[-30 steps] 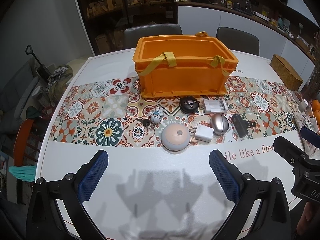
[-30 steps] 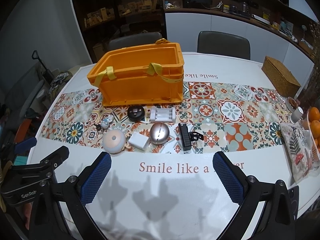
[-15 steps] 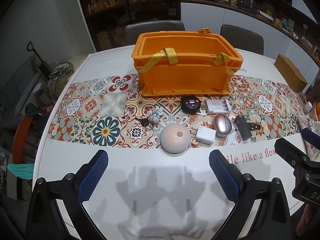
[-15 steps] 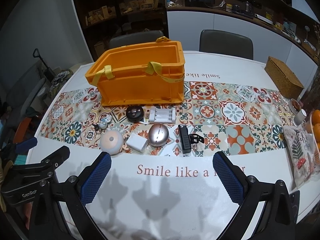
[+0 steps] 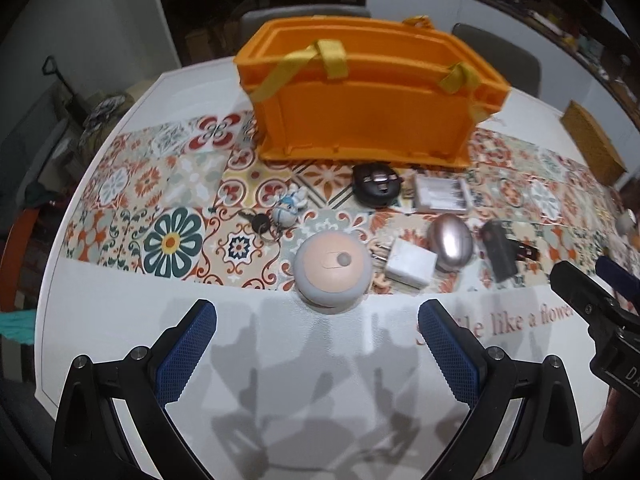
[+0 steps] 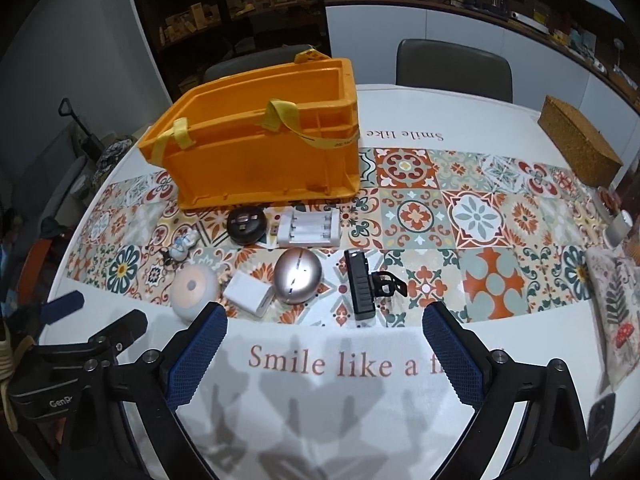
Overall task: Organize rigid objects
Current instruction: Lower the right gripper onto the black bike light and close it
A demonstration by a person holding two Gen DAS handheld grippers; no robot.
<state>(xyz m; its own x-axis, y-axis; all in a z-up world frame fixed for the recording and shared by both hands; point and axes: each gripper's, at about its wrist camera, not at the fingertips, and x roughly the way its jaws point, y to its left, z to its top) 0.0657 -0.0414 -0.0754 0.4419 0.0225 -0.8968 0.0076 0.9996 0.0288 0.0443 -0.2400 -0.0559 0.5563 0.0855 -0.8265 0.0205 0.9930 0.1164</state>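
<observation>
- The left gripper (image 5: 316, 340) hovers above the white table (image 5: 120, 320) with its blue-padded fingers (image 5: 186, 350) spread wide and nothing between them.
- Since half a second ago it has moved forward and lower: the round peach-topped puck (image 5: 333, 270) sits larger and nearer in its view, at 12 o'clock just ahead of the gap between the fingers.
- The right gripper (image 6: 324, 352) is likewise spread wide and empty, over the printed "Smile like a flower" lettering (image 6: 332, 362); it too has come closer to the objects than before.
- The orange crate (image 5: 360, 96) with yellow straps (image 5: 332, 58) stands at 12 o'clock on the patterned runner (image 6: 480, 216), and none of the items are in it yet.
- In front of the crate, the back row holds the black round case (image 6: 246, 224) and the white battery charger (image 6: 310, 229), just beside each other.
- The front row, from 10 o'clock to 1 o'clock in the right wrist view: the small figurine keychain (image 6: 182, 245), the puck, the white plug adapter (image 6: 249, 293), the metallic egg-shaped case (image 6: 298, 275) and the black clip device (image 6: 360, 286).
- The adapter touches or nearly touches the egg-shaped case; I cannot tell which.
- None of the items has shifted from the earlier frames.
- A woven box (image 6: 578, 146) sits at 2 o'clock, well apart from the rest.
</observation>
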